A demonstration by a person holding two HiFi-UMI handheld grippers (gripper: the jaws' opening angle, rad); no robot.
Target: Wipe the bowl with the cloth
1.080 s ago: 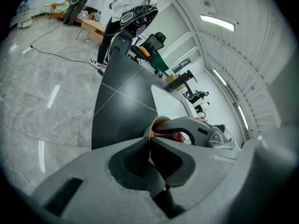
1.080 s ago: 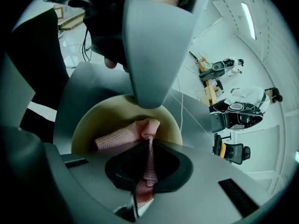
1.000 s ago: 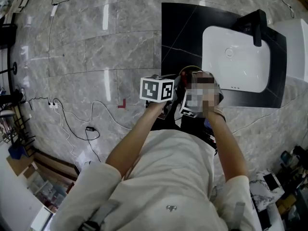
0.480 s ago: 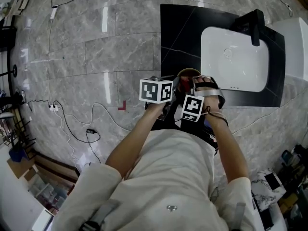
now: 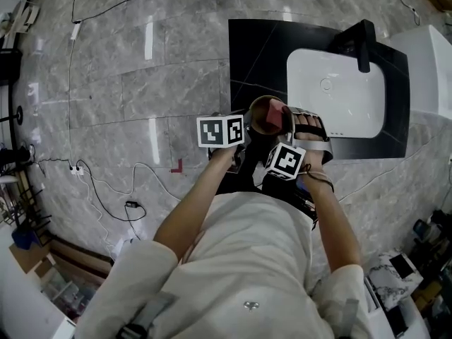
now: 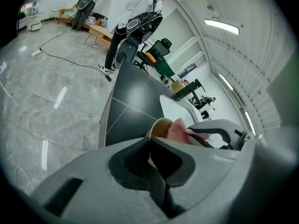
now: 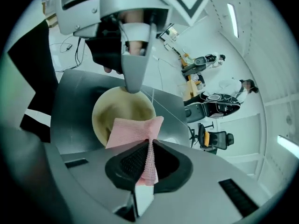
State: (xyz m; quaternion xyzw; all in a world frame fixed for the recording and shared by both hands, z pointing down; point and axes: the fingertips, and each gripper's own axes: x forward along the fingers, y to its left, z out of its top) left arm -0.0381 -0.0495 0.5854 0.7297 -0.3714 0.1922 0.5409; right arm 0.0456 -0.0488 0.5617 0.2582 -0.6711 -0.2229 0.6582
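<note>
A tan bowl (image 5: 263,113) is held in the air over the front edge of the black counter (image 5: 258,55). My left gripper (image 5: 248,127) is shut on its near rim, seen edge-on as the bowl (image 6: 160,126) between the pads. My right gripper (image 7: 148,143) is shut on a pink cloth (image 7: 133,130). The cloth's free part lies over the bowl (image 7: 122,110) at its near lip. In the head view the cloth (image 5: 274,119) shows inside the bowl, with the right gripper (image 5: 281,134) just behind it. The left gripper (image 7: 133,78) reaches down to the bowl's far rim in the right gripper view.
A white sink basin (image 5: 337,94) with a dark tap (image 5: 363,44) is set in the counter on the right. Grey marble floor (image 5: 141,83) with cables lies to the left. A standing person (image 6: 135,20) and office chairs are far off.
The right gripper has drawn back toward me and risen, so the bowl's mouth and the pink cloth now show. The left gripper and bowl shifted slightly left.
</note>
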